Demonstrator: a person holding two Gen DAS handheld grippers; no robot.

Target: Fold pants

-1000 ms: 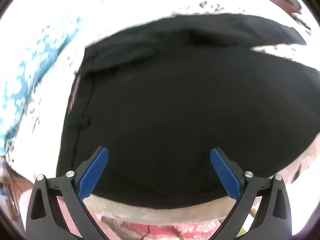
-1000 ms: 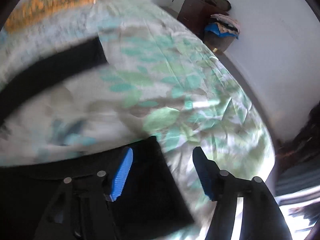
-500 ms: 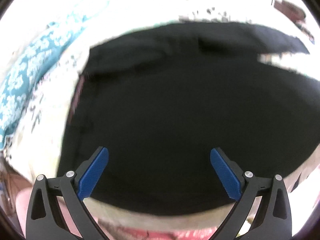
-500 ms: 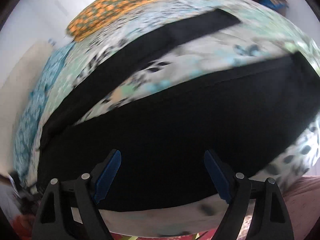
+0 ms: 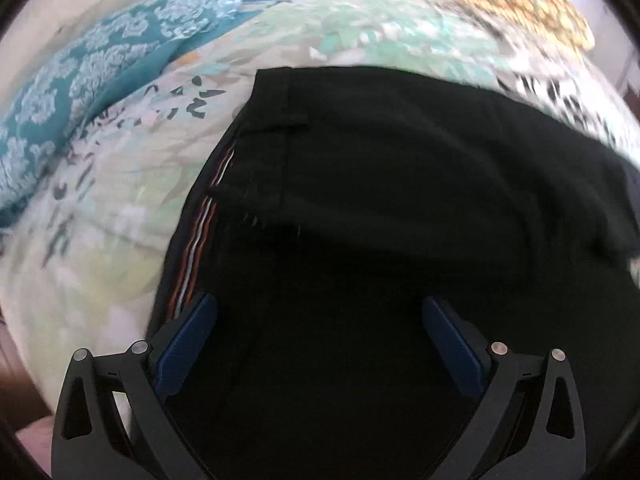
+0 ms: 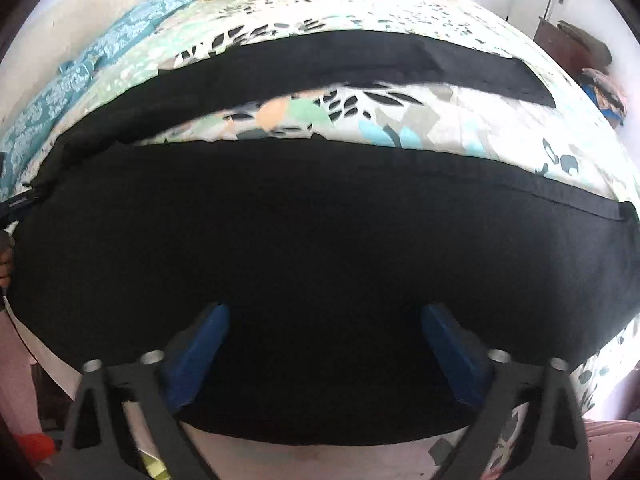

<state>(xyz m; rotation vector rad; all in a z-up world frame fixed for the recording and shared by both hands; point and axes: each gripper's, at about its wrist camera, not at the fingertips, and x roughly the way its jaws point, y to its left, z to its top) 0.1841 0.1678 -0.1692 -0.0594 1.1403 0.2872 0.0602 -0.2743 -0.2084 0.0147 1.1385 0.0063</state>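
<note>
Both grippers shifted over black pants (image 6: 320,240) on bed (image 6: 360,120); left gripper (image 5: 320,344) spread empty, right gripper (image 6: 324,348) opening, nothing pinched. Fabric looked soft, limp; best taken at waistband (image 5: 280,128).

The left gripper (image 5: 320,332) points steeply downward, its blue-padded fingers (image 5: 186,344) spread wide with nothing pinched. The right gripper (image 6: 324,344) tilts down likewise, its jaws opening, pads pressing nothing

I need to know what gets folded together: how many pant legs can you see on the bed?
2: the near leg spread below the camera, the far leg stretched across the bedsheet behind it.
</note>
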